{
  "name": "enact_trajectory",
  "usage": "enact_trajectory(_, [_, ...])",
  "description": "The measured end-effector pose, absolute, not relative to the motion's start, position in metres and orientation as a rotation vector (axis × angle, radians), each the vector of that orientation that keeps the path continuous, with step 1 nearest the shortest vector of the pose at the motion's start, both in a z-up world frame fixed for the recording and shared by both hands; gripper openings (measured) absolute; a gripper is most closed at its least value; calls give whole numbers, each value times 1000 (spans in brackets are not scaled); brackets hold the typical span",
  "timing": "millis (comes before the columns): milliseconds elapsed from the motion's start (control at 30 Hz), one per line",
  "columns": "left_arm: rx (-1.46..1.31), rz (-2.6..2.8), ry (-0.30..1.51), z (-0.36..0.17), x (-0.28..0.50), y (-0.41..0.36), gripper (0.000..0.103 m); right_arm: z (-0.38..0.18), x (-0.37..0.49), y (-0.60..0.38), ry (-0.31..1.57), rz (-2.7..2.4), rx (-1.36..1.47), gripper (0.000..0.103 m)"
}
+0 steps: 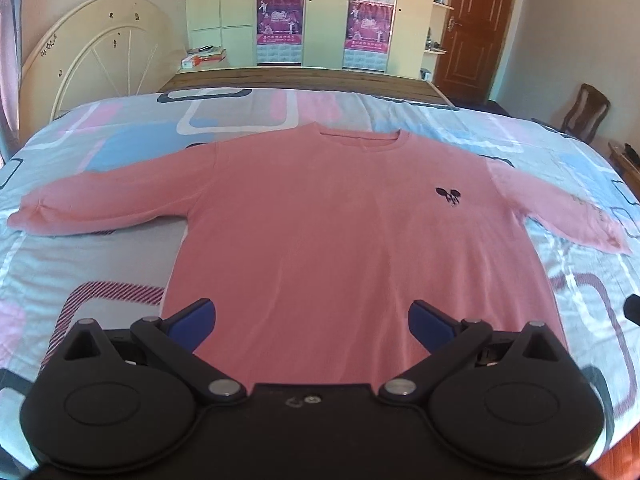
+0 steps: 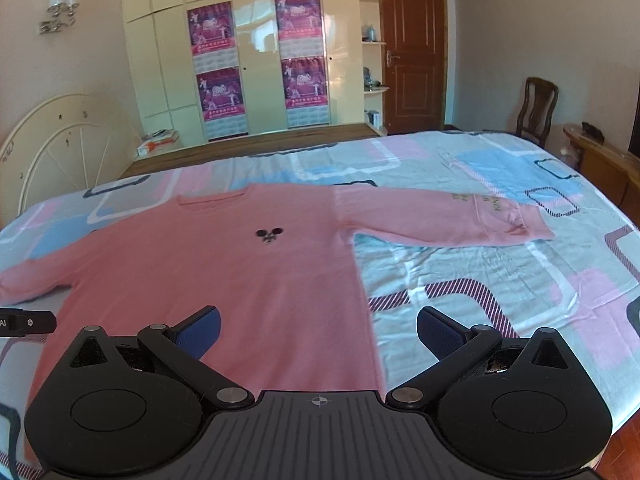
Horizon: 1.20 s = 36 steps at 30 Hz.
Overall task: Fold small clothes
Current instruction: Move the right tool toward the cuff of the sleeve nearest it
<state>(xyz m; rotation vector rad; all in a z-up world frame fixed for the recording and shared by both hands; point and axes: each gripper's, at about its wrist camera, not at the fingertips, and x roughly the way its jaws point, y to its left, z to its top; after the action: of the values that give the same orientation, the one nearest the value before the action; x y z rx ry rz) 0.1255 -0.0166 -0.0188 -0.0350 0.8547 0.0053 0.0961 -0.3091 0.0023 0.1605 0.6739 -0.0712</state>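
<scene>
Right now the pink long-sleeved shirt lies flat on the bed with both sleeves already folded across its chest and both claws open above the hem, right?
Not quite. On the pink long-sleeved shirt, both sleeves lie spread straight out to the sides, as the left wrist view shows. The rest holds: it lies flat on the bed, with the left claw and right claw open above the hem.

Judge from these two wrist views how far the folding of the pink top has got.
Done: the pink top lies spread flat, front up, on the patterned bedsheet, both sleeves out sideways. In hand: nothing; the left hand-held gripper and right hand-held gripper are open near the hem, holding no cloth. Left: every fold, since no sleeve or hem is turned in yet.
</scene>
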Motion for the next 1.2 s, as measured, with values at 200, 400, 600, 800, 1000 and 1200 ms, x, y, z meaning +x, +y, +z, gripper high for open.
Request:
enact_trajectory(200, [-32, 33, 849, -20, 159, -43, 102, -9, 133, -350, 690, -110, 169, 103])
enact_trajectory(400, [-53, 52, 863, -28, 193, -68, 102, -20, 169, -395, 716, -132, 182, 103])
enact_trajectory(600, [-78, 95, 870, -40, 226, -91, 102, -35, 201, -444, 728, -168, 191, 103])
enact_trajectory(800, [-52, 93, 861, -50, 257, -116, 102, -53, 232, -491, 748, -208, 203, 103])
enact_trajectory(1000, [-31, 68, 891, -67, 285, -143, 102, -73, 257, -529, 766, -249, 239, 103])
enact_trajectory(1200, [-10, 27, 893, -81, 306, -165, 101, -94, 273, -567, 782, -322, 259, 102])
